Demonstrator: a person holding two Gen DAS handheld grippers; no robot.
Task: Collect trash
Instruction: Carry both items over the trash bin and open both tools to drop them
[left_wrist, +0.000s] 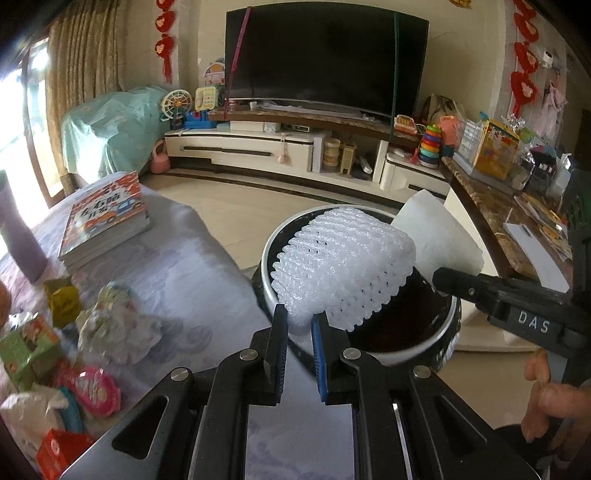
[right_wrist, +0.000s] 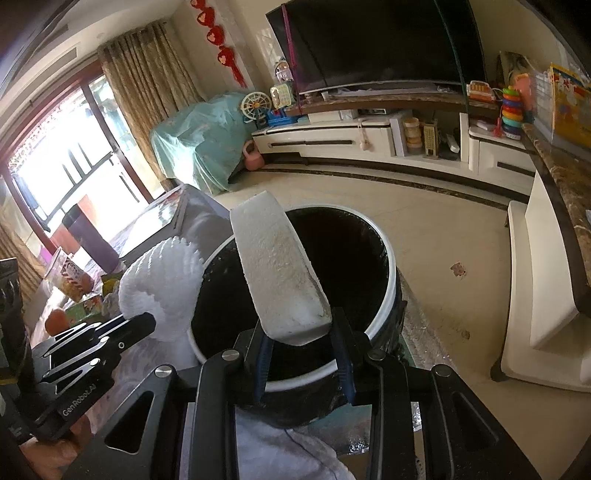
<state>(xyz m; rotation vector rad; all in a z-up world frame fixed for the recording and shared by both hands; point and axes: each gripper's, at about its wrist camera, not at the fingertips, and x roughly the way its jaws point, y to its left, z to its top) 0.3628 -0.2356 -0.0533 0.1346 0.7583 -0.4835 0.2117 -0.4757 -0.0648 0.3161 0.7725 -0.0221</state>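
Over the bin (left_wrist: 369, 349), the left claw (left_wrist: 298, 325) gripped a foam net (left_wrist: 343, 262) and the right claw (right_wrist: 301, 341) a foam block (right_wrist: 280, 269). Neither was dropped yet. Wrappers (left_wrist: 88, 384) remained on the near-left surface (left_wrist: 192, 273).

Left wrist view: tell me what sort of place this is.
Most likely a family living room: a large black flat-screen television above a low white media cabinet, a rainbow plastic ring-stacker toy beside it, and red paper decorations on the wall.

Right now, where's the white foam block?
The white foam block is clamped in the right gripper over the open trash bin, beside the foam net.
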